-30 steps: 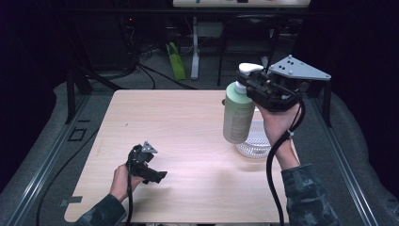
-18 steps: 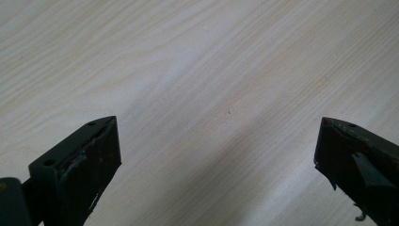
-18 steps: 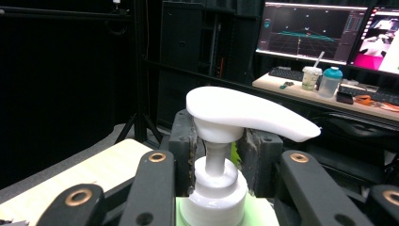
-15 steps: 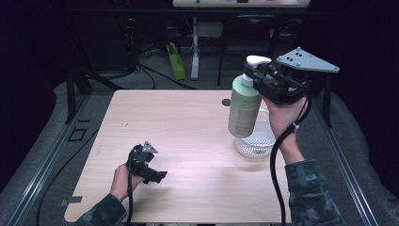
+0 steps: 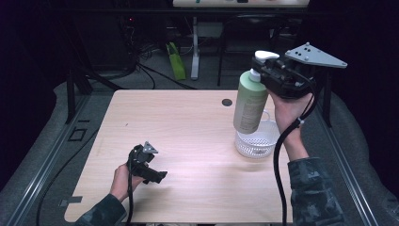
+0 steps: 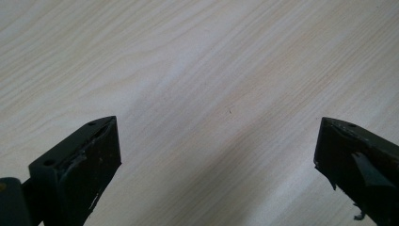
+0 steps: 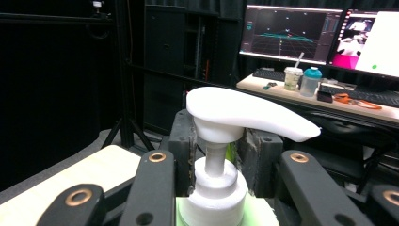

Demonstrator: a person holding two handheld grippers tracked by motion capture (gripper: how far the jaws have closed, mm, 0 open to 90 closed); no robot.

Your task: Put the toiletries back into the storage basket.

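The fingers [image 7: 182,141] of the right gripper [image 5: 264,71] are clamped on the white neck of a pale green pump bottle [image 5: 250,104], just under its pump head [image 7: 244,114], and carry it clear of the table [image 5: 188,141]. Over the last second the bottle has travelled away from the person and a little to the right, so that it now hangs over the far rim of the white mesh basket [image 5: 256,141], with its base level with the rim. This suggests that the bottle is either being lowered into the basket or lifted away from it; which of the two cannot be told. The left gripper [image 5: 147,165] has kept its place low over the near left of the table, and its jaws stand wide with bare wood between them. Counted: one pump bottle, one basket, two grippers.
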